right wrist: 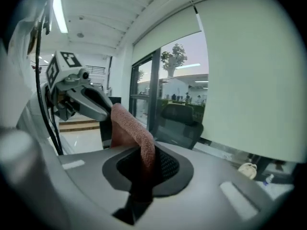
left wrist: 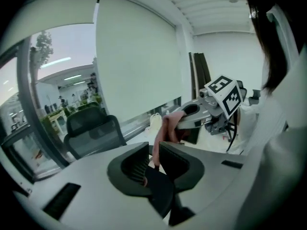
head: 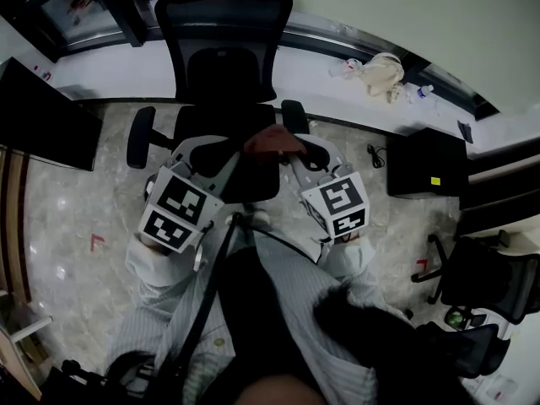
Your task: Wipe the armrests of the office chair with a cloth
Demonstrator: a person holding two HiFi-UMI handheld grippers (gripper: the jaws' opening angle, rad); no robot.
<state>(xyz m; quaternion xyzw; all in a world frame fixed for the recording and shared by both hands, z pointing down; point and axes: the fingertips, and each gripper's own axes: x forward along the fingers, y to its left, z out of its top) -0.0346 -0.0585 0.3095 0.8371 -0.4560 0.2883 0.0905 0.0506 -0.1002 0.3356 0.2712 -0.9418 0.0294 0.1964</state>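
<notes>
A reddish cloth point(head: 272, 142) hangs stretched between my two grippers above the seat of the black office chair point(head: 224, 74). My left gripper point(head: 239, 152) is shut on one end; in the left gripper view the cloth point(left wrist: 169, 126) runs down between its jaws point(left wrist: 154, 159). My right gripper point(head: 297, 152) is shut on the other end, and the cloth point(right wrist: 130, 128) folds into its jaws point(right wrist: 144, 169) in the right gripper view. The chair's left armrest point(head: 139, 137) and right armrest point(head: 294, 115) stand to either side, touched by neither gripper.
A dark desk panel point(head: 46, 116) stands at the left and a black box point(head: 426, 163) at the right. A second chair point(head: 489, 281) sits at the lower right. A cream bag point(head: 381, 74) lies on the window ledge behind.
</notes>
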